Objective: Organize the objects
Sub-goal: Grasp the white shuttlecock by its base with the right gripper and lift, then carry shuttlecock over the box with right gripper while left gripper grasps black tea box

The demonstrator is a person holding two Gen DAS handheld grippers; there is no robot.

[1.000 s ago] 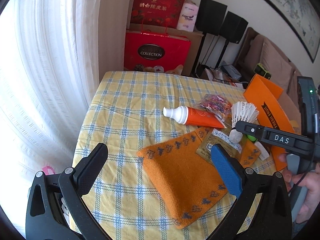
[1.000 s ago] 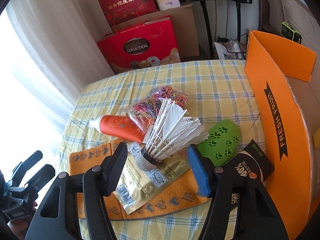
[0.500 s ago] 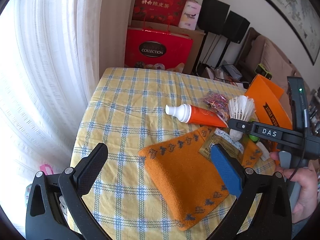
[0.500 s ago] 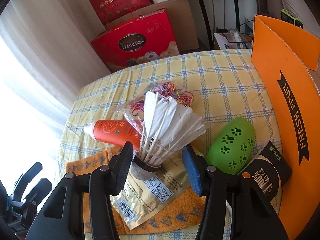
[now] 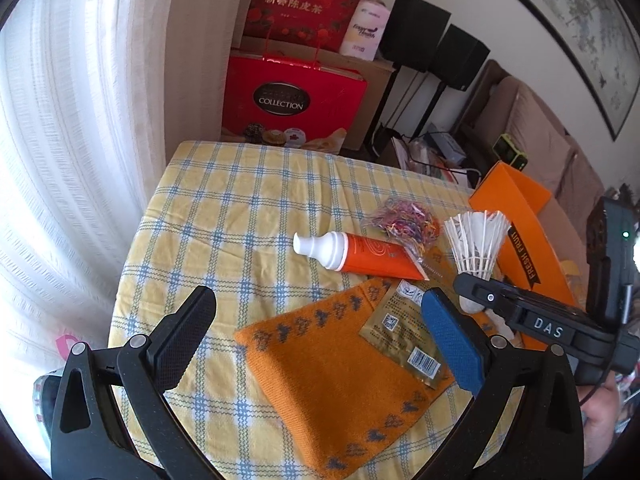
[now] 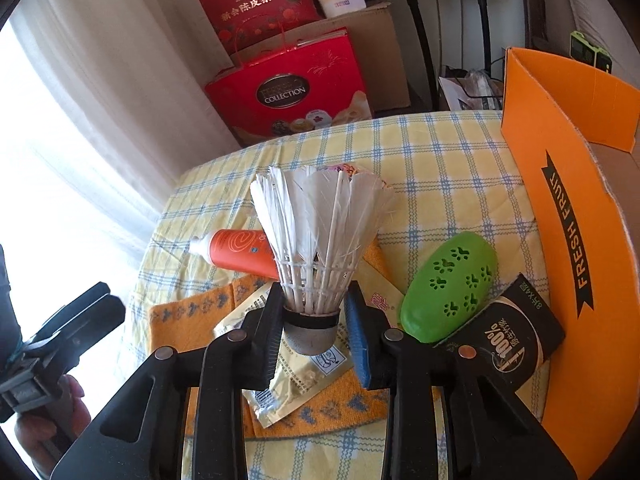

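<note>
My right hand-held gripper (image 6: 314, 326) is closing around the shuttlecock (image 6: 320, 240); its jaws sit on either side of the dark band above the cork tip, and they look to be touching it. The shuttlecock stands nearly upright between them, feathers fanning up and away from me, over the gold packet (image 6: 292, 376) and the orange cloth (image 6: 192, 312) on the counter (image 6: 440, 168). I judge it very light and fragile: the feathers and thin quills would bend or snap under pressure, while the cork base is firm. So the base is the right place to hold, with gentle force only.

My left hand-held gripper (image 5: 316, 332) stands wide apart and holds nothing, hovering above the near end of the orange cloth.

Just beyond my right jaws, to the right, lie a green oval case (image 6: 450, 286) and a dark packet (image 6: 508, 340), both close against the orange box (image 6: 568, 216). To the left lies an orange tube (image 6: 240, 254) with its white cap pointing away from the box, and behind the feathers is a bag of coloured bands (image 5: 404, 220).

The box wall rises high along the right, with its opening beyond the top edge, so I judge the shuttlecock must go up and over that rim. The far half of the counter is bare checked cloth, giving free room; past its edge stand red gift boxes (image 6: 292, 92) and a curtain (image 5: 80, 120).
</note>
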